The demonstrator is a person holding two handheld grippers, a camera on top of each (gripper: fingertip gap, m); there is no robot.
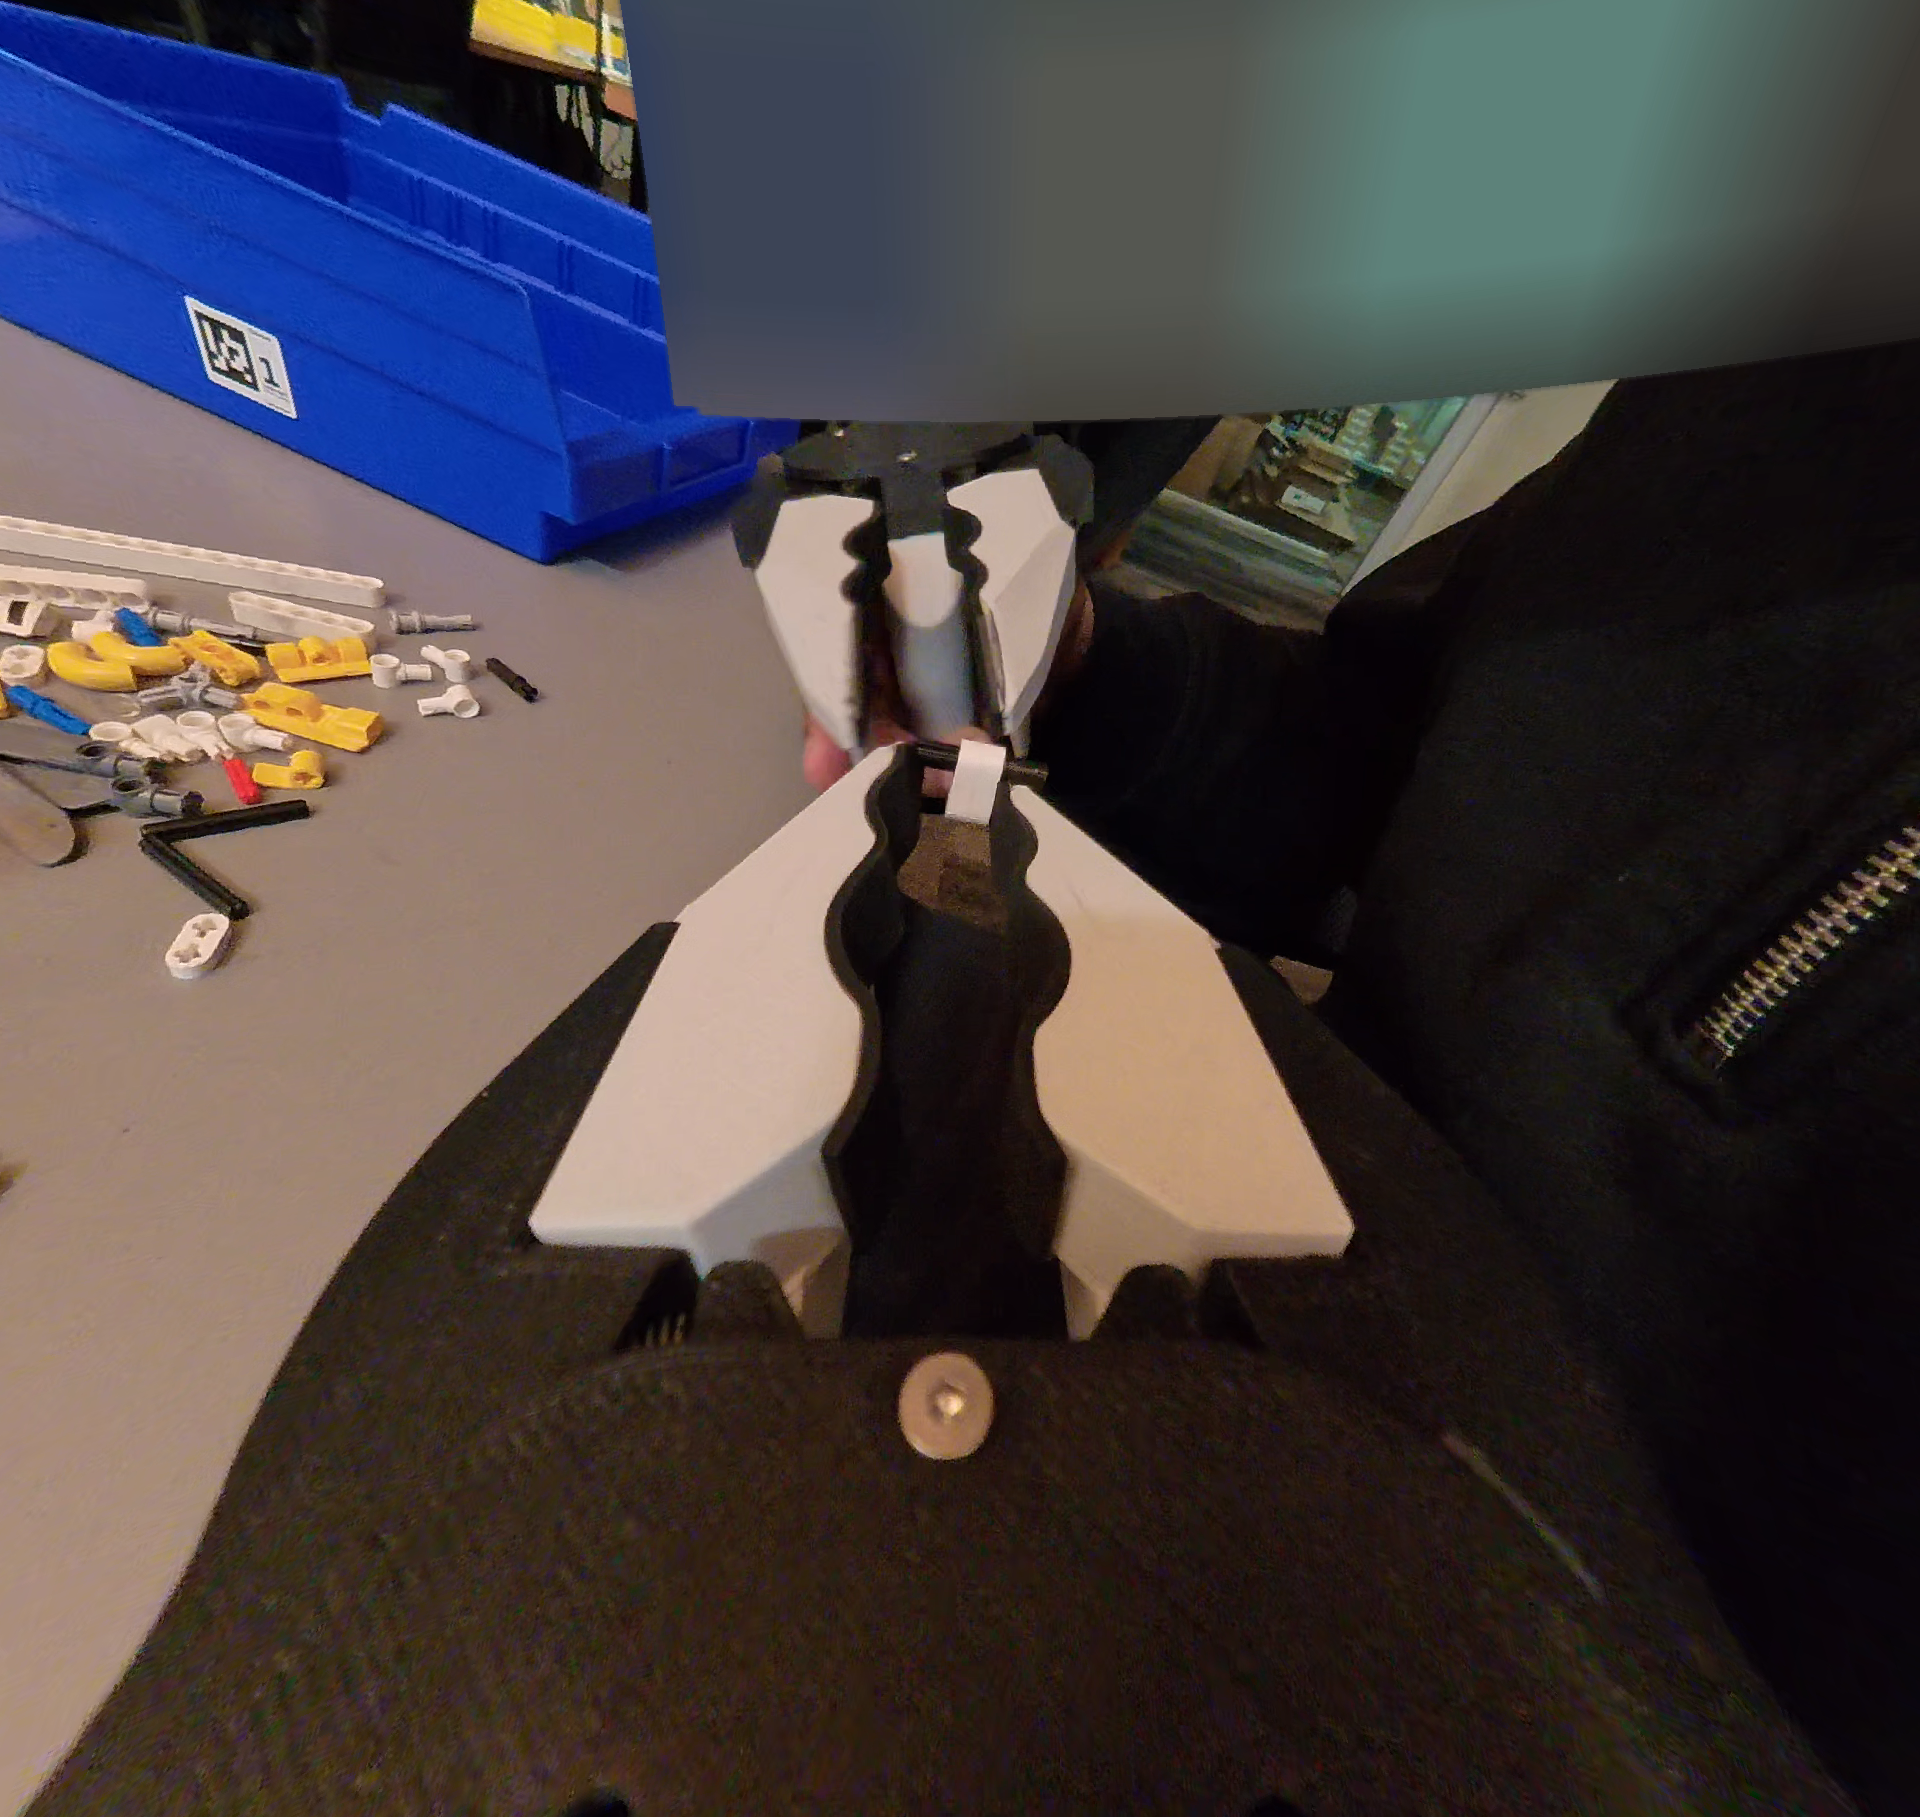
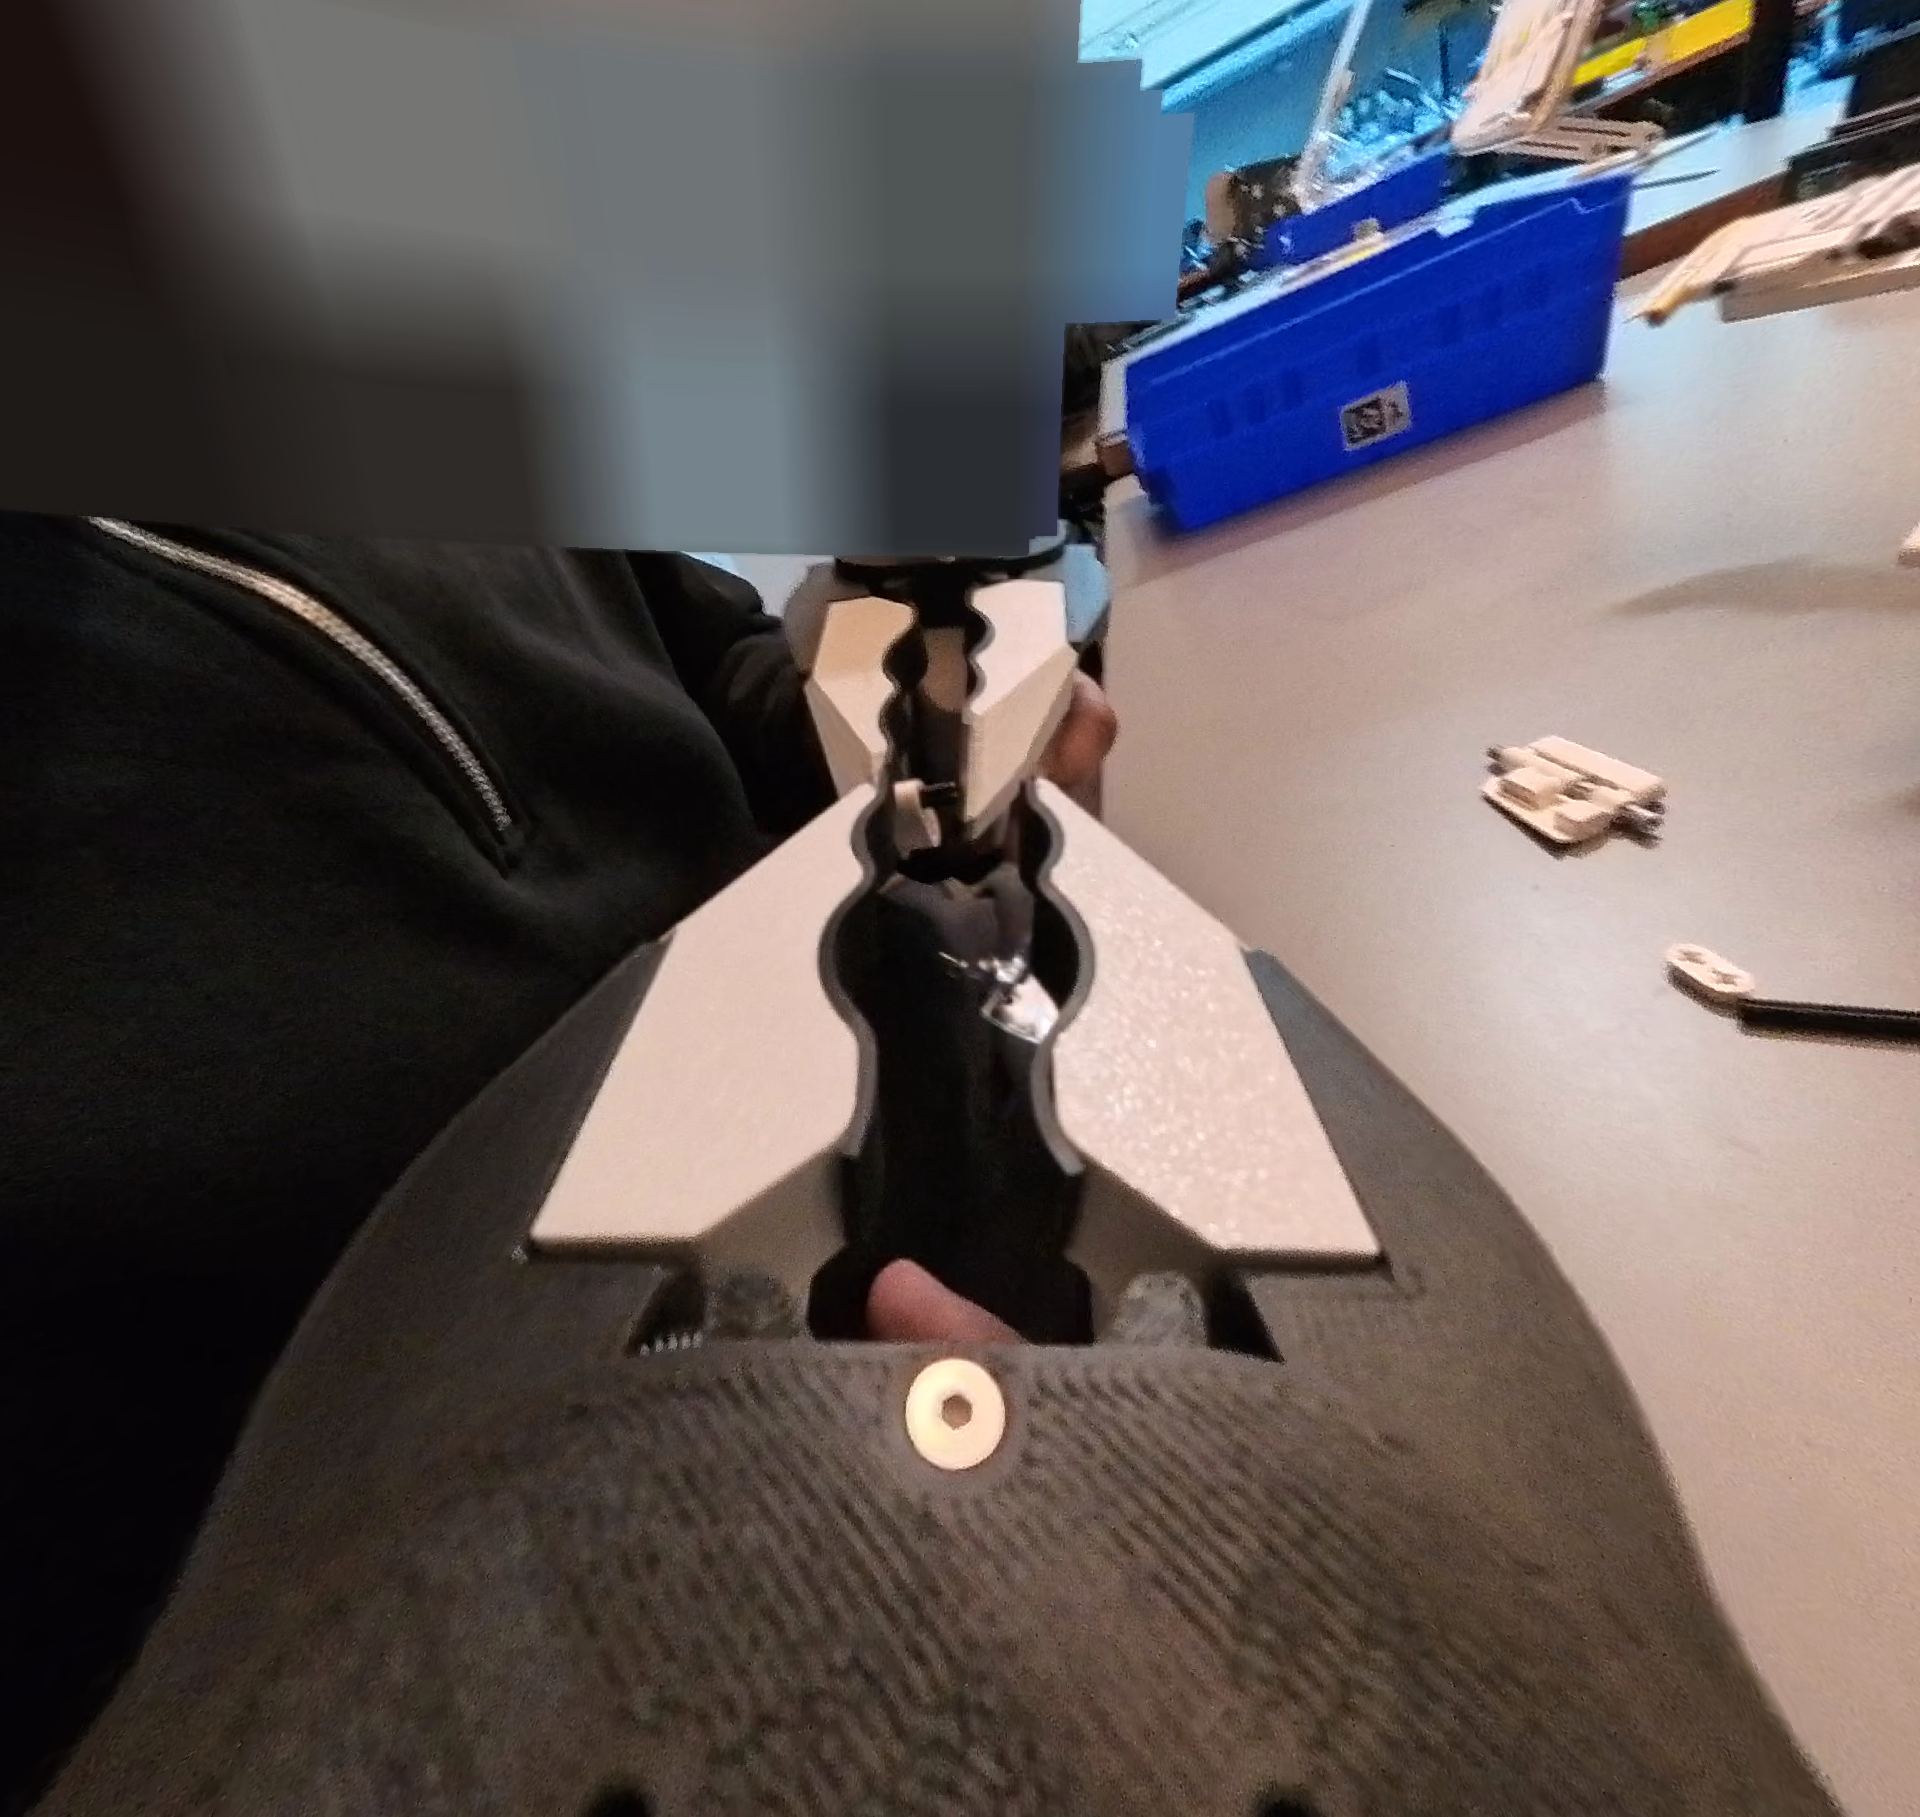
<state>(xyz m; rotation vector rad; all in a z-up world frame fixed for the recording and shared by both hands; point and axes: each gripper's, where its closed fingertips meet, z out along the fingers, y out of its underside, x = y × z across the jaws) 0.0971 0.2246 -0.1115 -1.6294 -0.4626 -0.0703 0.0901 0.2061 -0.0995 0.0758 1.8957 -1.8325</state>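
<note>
In the left wrist view my left gripper [image 1: 954, 780] is shut on a small white connector [image 1: 975, 782] with a black pin [image 1: 935, 755] running through it crosswise. The piece is held in the air in front of a person's black jacket [image 1: 1662, 780]. My right gripper [image 1: 935, 741] faces it tip to tip, its jaws apart. In the right wrist view my right gripper [image 2: 951, 822] is open. The white connector [image 2: 912, 811] and the pin [image 2: 940, 788] sit near its left finger, at the tips of the left gripper [image 2: 930, 791].
A blue bin [image 1: 364, 313] stands on the grey table [image 1: 520, 936] beside several loose yellow, white, grey and black building parts [image 1: 208, 687]. The right wrist view shows a blue bin [image 2: 1382, 385], a white assembly [image 2: 1574, 806], a small white link [image 2: 1709, 972] and a black axle [image 2: 1829, 1017]. Left and right tips are no more than a few centimetres apart.
</note>
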